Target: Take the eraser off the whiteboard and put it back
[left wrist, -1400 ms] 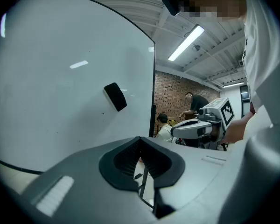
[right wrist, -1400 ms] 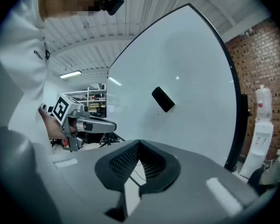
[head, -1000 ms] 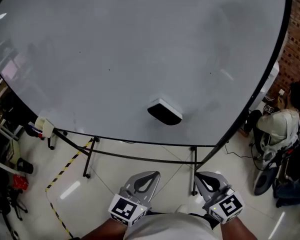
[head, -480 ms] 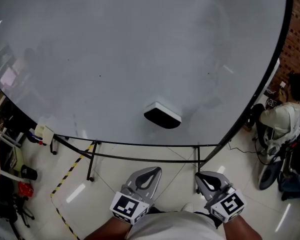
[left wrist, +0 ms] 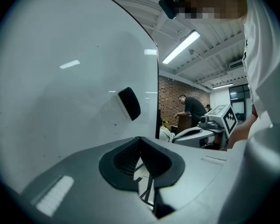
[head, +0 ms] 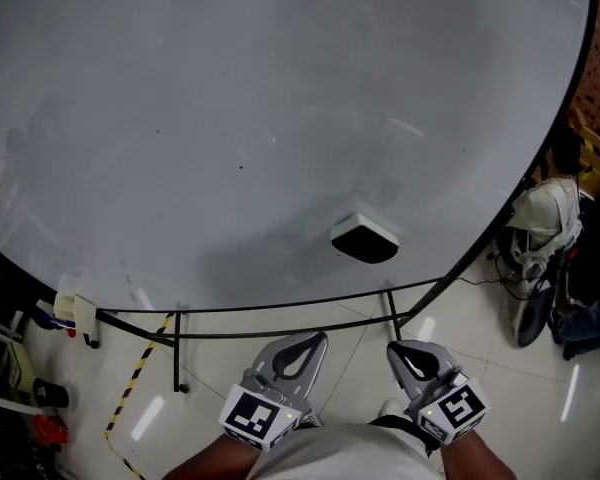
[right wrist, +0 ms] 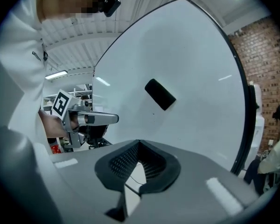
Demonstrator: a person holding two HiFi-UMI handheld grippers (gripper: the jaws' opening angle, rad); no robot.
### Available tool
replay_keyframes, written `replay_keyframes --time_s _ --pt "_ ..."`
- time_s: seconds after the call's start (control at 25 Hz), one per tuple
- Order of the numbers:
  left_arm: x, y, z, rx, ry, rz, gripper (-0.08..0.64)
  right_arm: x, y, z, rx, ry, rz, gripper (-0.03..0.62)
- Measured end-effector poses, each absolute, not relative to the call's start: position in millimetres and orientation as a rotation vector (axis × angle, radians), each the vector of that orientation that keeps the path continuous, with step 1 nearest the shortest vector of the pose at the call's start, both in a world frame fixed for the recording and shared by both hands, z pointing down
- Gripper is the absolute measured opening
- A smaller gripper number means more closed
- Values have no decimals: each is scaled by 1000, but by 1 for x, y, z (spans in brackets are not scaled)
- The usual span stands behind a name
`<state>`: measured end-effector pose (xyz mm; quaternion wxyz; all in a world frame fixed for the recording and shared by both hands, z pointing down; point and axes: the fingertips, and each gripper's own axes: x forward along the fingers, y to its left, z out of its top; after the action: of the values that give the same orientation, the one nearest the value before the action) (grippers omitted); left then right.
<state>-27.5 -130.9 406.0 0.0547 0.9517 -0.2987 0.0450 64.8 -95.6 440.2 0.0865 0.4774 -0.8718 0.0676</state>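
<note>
Clerk: Head view, entries?

Checker: Large white whiteboard [head: 230, 118] with dark edge, on black metal stand [head: 280, 330]. Black rectangular eraser with white back [head: 364, 239], stuck on the board face near its lower edge, right of centre. Grey left claw [head: 318, 337] and grey right claw [head: 391, 347], each with a square-marker cube, low in frame, side by side, pointing toward the board, well apart from the eraser. Pale tiled floor [head: 480, 358] with yellow-and-black striped tape [head: 130, 388].

Clerk: Left gripper view?

Checker: Jaws of left claw closed, tips meeting, nothing between them. The eraser [left wrist: 129, 103] sits on the board above the jaws, untouched. The right claw [left wrist: 177, 135] shows at right. Past the board's edge: red brick wall [left wrist: 170, 94], person in dark top [left wrist: 192, 110] bent forward, ceiling strip light [left wrist: 179, 47].

Clerk: Right gripper view?

Checker: Jaws of right claw closed as well, empty. The eraser [right wrist: 160, 94] lies tilted on the board, above and ahead of the jaws. The left claw [right wrist: 114, 119] shows at left, held in a hand [right wrist: 49, 123]. Person in pale shirt [right wrist: 277, 160] at far right edge.
</note>
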Motion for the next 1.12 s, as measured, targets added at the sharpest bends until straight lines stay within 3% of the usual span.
replay_keyframes --time_s 0.72,1.12 --pt "-28 -147 404 2829 -1019 26 17 73 -126 415 1303 -2558 -12 2" --pt "-18 -140 408 2826 -1092 80 17 69 -142 370 1227 -2559 -340 2"
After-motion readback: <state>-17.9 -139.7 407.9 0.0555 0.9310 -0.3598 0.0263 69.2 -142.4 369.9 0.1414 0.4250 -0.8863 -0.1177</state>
